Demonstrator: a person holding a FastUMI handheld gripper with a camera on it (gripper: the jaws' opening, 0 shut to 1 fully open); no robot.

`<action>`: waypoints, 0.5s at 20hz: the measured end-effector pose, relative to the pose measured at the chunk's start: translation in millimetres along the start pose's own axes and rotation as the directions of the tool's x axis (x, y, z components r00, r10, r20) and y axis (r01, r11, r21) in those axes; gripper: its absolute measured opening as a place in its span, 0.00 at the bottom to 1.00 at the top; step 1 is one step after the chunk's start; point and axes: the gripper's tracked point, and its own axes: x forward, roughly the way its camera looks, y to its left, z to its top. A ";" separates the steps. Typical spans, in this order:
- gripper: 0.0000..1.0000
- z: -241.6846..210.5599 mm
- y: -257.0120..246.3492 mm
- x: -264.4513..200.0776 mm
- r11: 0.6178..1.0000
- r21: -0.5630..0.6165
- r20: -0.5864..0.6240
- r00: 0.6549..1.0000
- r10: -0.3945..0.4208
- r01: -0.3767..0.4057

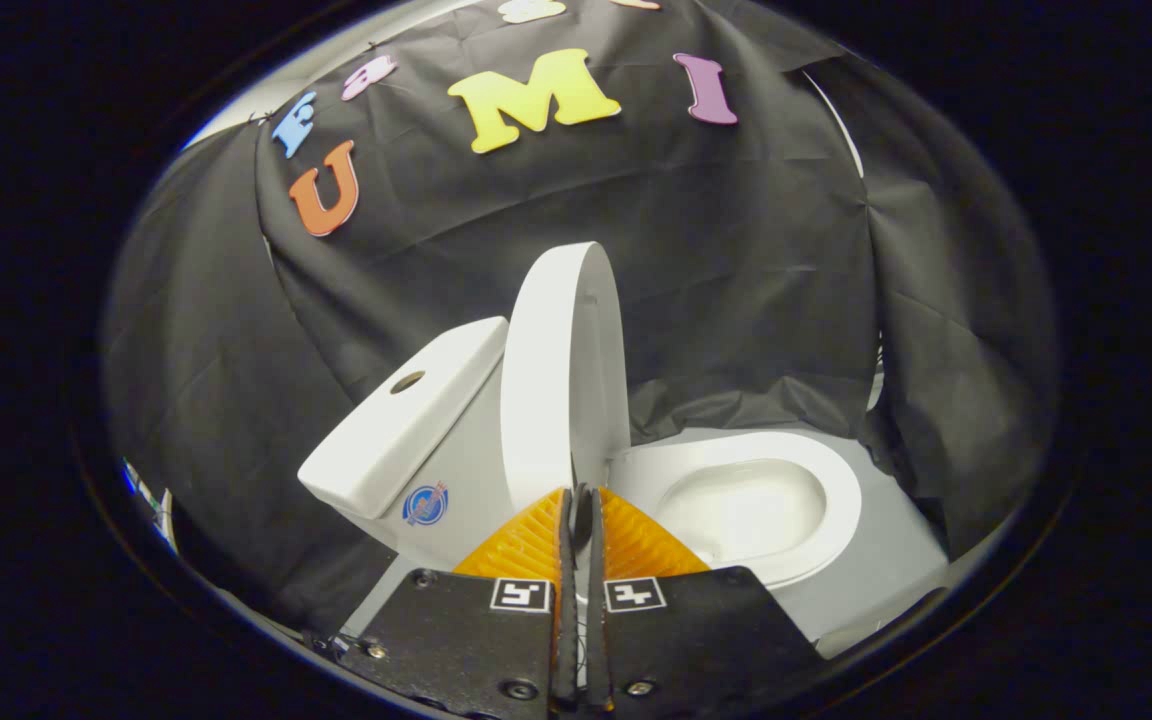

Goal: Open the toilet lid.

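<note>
Standing upright against the tank (406,420), the toilet lid (561,370) rises beside the open bowl (746,500), while the hand-held gripper (577,505) sits just before its lower edge, fingers nearly together with only a narrow slit.

My tool (578,500) level and pointing forward, both fingers (532,540) drawn nearly together, thin slit between tips, what the tips pinch I can't tell, marker tags facing up
</note>
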 end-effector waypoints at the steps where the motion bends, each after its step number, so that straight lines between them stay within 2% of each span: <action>1: 0.07 0.8 2.2 1.4 1.000 -0.007 0.000 1.000 -0.004 0.004; 10: 0.07 -1.1 27.3 3.0 0.998 -0.066 0.000 1.000 -0.014 0.014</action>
